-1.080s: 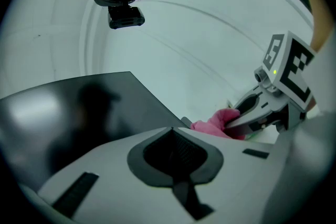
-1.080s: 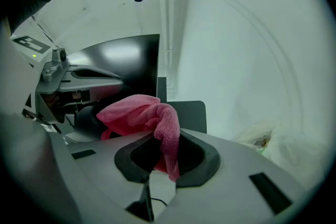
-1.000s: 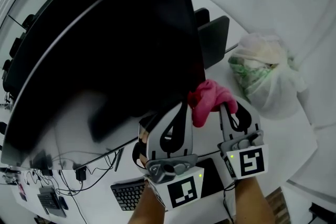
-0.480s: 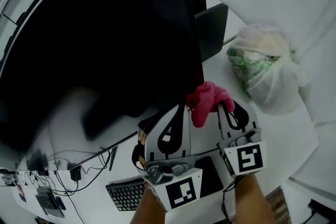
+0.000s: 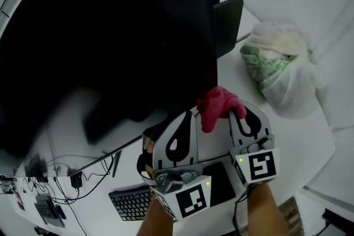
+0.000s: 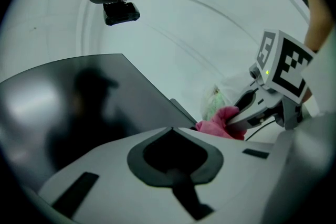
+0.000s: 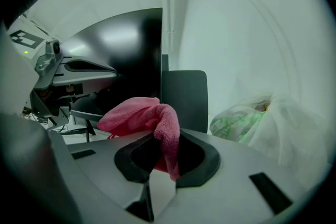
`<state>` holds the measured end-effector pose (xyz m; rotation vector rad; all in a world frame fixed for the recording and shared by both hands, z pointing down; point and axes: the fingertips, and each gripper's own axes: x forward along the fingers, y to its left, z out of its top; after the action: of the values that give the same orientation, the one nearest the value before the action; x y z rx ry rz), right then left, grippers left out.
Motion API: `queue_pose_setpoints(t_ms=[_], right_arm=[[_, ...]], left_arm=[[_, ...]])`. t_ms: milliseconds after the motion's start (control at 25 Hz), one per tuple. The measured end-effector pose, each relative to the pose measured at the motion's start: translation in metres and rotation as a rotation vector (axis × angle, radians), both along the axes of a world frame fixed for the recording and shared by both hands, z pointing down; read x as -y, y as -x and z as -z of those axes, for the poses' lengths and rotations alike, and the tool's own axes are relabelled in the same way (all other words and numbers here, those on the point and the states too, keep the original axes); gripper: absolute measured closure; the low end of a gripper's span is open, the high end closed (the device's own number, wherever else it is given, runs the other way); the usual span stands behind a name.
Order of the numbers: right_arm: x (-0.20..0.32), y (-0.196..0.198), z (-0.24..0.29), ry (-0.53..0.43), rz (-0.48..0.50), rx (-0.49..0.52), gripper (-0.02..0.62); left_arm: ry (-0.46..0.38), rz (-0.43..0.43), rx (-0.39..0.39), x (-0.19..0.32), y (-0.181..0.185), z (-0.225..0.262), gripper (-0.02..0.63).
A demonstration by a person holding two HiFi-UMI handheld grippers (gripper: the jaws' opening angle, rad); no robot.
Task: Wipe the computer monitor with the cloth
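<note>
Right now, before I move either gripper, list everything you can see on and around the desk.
monitor: one, black, fills the upper left
panel: one, dark grey, behind the monitor's right edge
cloth: one, pink, by the monitor's lower right corner
plastic bag: one, white with green showing inside, on the desk at right
keyboard: one, black, lower left
cables: several, black, below the monitor
desk: one, white
left gripper: one, white, shut, empty
right gripper: one, white, shut on the cloth
</note>
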<state>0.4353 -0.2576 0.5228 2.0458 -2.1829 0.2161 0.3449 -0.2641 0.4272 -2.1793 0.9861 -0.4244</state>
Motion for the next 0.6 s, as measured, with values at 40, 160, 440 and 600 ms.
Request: queue_pose_setpoints(t_ms=[40, 160, 440, 600], right_arm=[[0.000, 0.002, -0.001, 0.009, 0.004, -0.001, 0.528], [0.002, 0.009, 0.003, -0.047, 0.017, 0.008, 0.528], [0.000, 0.034, 0.001, -0.039, 0.065, -0.012, 0.528], [0.000, 0.048, 0.002, -0.035, 0.080, 0.011, 0.528]], left_arm=[[0.002, 0.003, 0.002, 0.000, 0.002, 0.000, 0.598], [0.013, 0.010, 0.025, 0.000, 0.010, -0.002, 0.598], [0.026, 0.045, 0.042, -0.002, 0.035, -0.007, 0.598], [0.029, 0.064, 0.052, -0.004, 0.050, -0.009, 0.598]])
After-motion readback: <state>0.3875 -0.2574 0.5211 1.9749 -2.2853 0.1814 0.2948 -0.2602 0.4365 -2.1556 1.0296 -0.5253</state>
